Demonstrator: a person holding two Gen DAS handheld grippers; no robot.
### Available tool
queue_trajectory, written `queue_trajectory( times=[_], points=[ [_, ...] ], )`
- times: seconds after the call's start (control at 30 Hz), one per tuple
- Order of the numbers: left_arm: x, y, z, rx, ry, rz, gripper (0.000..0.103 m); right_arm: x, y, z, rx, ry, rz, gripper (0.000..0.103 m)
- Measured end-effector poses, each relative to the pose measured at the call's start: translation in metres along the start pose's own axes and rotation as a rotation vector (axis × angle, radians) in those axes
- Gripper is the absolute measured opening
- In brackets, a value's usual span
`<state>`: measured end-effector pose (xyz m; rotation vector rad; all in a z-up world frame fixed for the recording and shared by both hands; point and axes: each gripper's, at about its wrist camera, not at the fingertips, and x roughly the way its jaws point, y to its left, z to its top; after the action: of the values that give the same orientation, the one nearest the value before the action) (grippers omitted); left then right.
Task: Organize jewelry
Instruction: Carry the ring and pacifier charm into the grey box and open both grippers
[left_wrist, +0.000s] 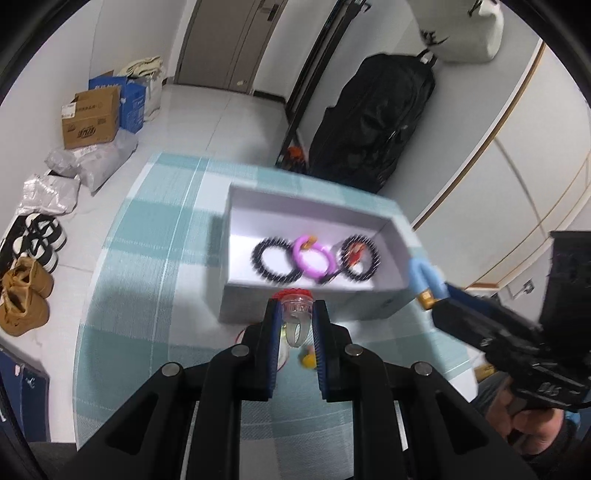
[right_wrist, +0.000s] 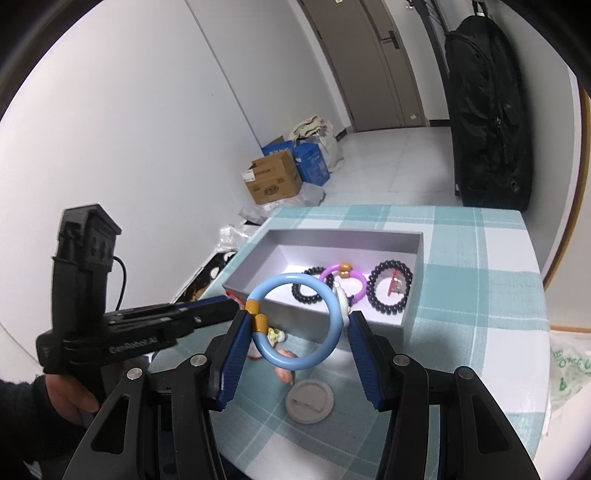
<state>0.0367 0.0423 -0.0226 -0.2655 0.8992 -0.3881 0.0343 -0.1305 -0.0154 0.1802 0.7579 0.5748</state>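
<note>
A white open box (left_wrist: 236, 295) (right_wrist: 413, 295) sits on the checked teal tablecloth. Inside lie two black bead bracelets (left_wrist: 275, 263) (right_wrist: 389, 286) and a purple bangle (left_wrist: 314, 258) (right_wrist: 360, 286). My left gripper (left_wrist: 297, 308) is shut on a clear ring with a red top (left_wrist: 295, 306), held just before the box's near wall. My right gripper (right_wrist: 299, 325) is shut on a light blue bangle with gold beads (right_wrist: 295, 321), held above the table near the box's corner; it also shows in the left wrist view (left_wrist: 424, 275).
Small trinkets (right_wrist: 284, 363) and a grey round lid (right_wrist: 309, 402) lie on the cloth (right_wrist: 480, 350) in front of the box. The table edge drops off at the left; boxes (left_wrist: 92, 118), bags and shoes (left_wrist: 26, 295) are on the floor. A black bag (left_wrist: 369, 122) stands behind the table.
</note>
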Motion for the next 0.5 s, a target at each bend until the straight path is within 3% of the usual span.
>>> queue_trajectory(
  times=[0.27,0.5],
  points=[
    [0.003,-0.001,0.026,0.003,-0.04,-0.021,0.012,0.006,-0.005,0.016,0.001,-0.023,0.015,0.052],
    [0.021,-0.002,0.037,0.012,0.005,-0.019,0.012,0.014,-0.015,0.027,0.022,-0.034,0.022,0.052]
  ],
)
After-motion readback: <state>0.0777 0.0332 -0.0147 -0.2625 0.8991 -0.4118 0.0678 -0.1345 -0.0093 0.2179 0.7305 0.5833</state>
